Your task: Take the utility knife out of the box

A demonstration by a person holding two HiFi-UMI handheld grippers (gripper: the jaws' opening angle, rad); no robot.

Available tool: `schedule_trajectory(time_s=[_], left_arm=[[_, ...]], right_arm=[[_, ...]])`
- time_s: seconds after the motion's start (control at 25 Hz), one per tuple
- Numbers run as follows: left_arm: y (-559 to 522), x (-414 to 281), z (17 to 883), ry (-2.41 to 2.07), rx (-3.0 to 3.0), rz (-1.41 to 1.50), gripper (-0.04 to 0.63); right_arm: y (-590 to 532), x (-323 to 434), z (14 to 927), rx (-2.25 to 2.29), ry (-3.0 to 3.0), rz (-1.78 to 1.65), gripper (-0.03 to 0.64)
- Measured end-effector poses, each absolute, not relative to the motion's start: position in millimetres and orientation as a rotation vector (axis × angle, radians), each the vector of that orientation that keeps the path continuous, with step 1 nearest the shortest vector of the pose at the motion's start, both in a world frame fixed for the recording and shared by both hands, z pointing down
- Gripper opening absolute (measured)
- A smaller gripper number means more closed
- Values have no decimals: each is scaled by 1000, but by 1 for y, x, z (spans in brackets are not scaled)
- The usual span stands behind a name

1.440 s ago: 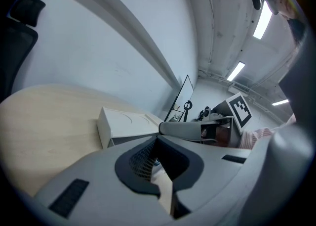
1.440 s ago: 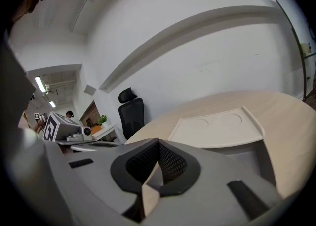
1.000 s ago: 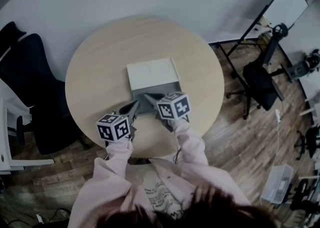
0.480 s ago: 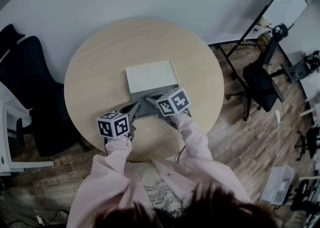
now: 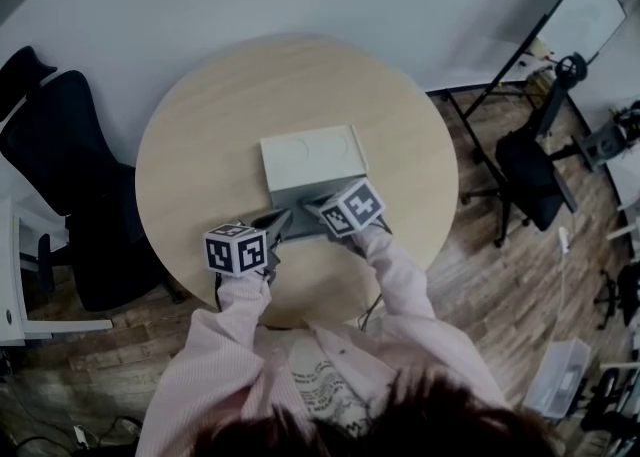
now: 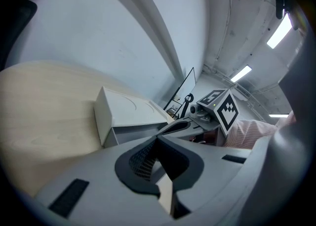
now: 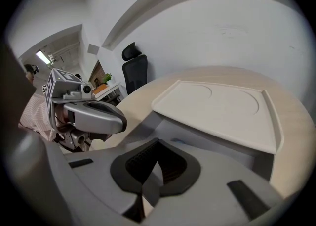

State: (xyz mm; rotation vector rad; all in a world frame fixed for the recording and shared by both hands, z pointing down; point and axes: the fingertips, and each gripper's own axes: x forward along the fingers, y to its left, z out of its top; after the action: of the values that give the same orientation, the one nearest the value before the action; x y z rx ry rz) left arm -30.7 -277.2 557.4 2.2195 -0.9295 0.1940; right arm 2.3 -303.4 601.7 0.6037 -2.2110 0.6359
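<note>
A white box lies at the middle of the round wooden table, and its grey inner tray is slid out toward me. No utility knife shows in any view. My left gripper is shut and empty at the tray's near left corner. My right gripper is shut and empty too, tilted down over the tray's near edge. In the left gripper view the box is just ahead, with the right gripper beside it. The right gripper view shows the white lid above the grey tray and the left gripper.
A black office chair stands left of the table, and another stands right of it beside a whiteboard on a stand. A white wall runs behind the table. The floor is wood.
Both grippers have sunk toward the table at the tray's near end. The right one has dropped more and tipped further downward. The jaws stay shut.
</note>
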Motion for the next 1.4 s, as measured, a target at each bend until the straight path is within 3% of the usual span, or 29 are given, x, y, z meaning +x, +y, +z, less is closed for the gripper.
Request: schedule_trajectory(time_s=[0.4,1.12,1.4], left_arm=[[-278,-24,564,-900,2211,215,9],[-278,-21,574,-879,2192,252,9],[-278,-22,577,-875,2187,262,9]], right_arm=[[-312,15,616,606,-2119,558,7],[-325,29,635,705,-2020,543,171],[-327,30,643,703,-1992,525,207]])
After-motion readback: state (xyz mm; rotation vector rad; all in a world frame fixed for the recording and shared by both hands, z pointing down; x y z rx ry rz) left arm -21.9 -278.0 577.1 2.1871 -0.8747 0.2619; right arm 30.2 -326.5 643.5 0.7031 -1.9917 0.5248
